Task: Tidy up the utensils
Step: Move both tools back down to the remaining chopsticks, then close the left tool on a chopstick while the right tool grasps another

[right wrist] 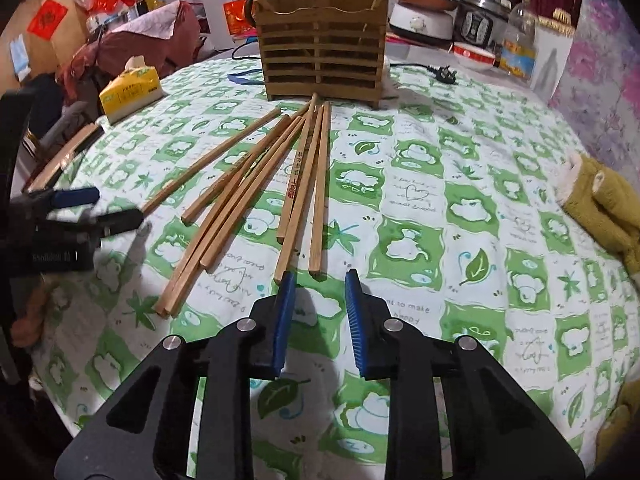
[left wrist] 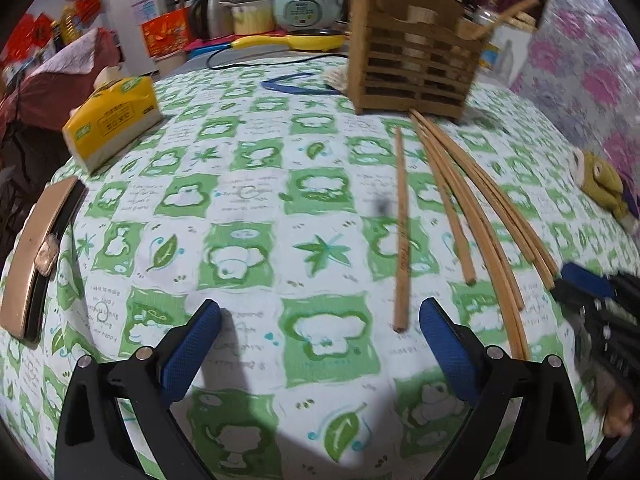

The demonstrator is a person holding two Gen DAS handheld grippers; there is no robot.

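Several wooden chopsticks (right wrist: 240,188) lie fanned on the green-and-white tablecloth in front of a slatted wooden utensil holder (right wrist: 322,60), which holds a couple of chopsticks upright. In the left wrist view the chopsticks (left wrist: 472,200) lie right of centre and the holder (left wrist: 416,64) stands at the back. My left gripper (left wrist: 320,316) is wide open and empty, low over the cloth, one chopstick (left wrist: 401,228) ending just inside its right finger. My right gripper (right wrist: 320,280) is open and empty, its tips just short of the nearest chopstick ends. The left gripper also shows in the right wrist view (right wrist: 96,208).
A yellow tissue pack (left wrist: 114,120) and a phone in a case (left wrist: 36,256) lie at the table's left edge. A blue band (left wrist: 296,84) lies near the holder. A yellow-green plush toy (right wrist: 600,204) sits at the right. Cookers, a bottle and a bowl stand behind.
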